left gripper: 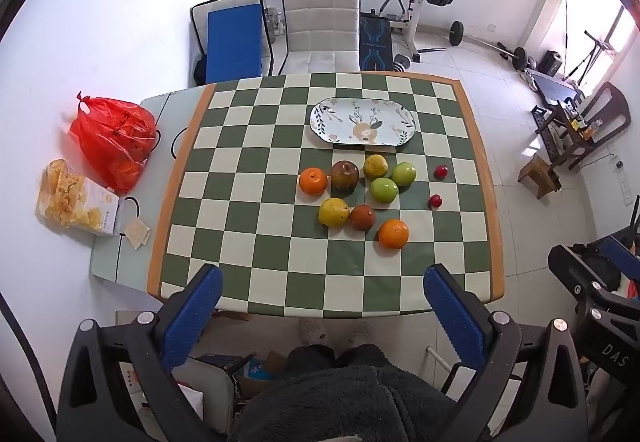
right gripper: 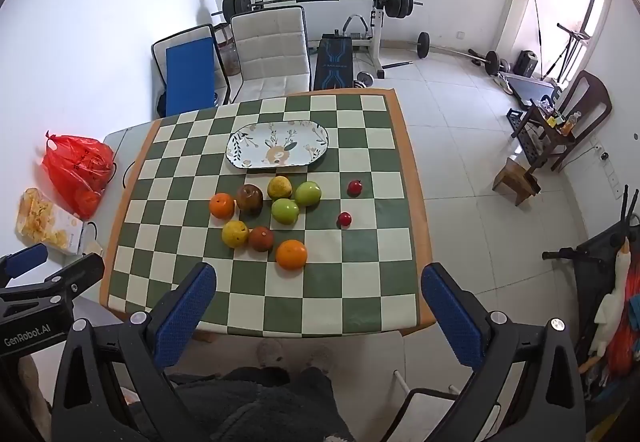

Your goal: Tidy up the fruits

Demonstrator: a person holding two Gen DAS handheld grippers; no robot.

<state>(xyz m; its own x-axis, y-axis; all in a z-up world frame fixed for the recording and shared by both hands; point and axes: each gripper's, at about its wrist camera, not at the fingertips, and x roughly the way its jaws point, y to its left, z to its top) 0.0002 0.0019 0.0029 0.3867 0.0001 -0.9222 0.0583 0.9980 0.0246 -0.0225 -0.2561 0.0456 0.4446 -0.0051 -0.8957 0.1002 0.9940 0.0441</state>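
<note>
A red bag (left gripper: 114, 139) is lying off the checkered table's (left gripper: 256, 242) left edge; fruits (left gripper: 352, 193) are clustering mid-table before the plate (left gripper: 362, 120) near its far edge. Both the left gripper (left gripper: 322, 306) and right gripper (right gripper: 318, 306) are hovering spread, empty.

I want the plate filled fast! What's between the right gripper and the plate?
In the right wrist view, the fruit cluster, nearest the orange, sits on the checkered table between the open right gripper and the plate.

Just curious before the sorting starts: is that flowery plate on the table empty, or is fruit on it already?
Empty. The plate shows only its printed pattern; all the fruit lies on the checked cloth nearer the person.
</note>
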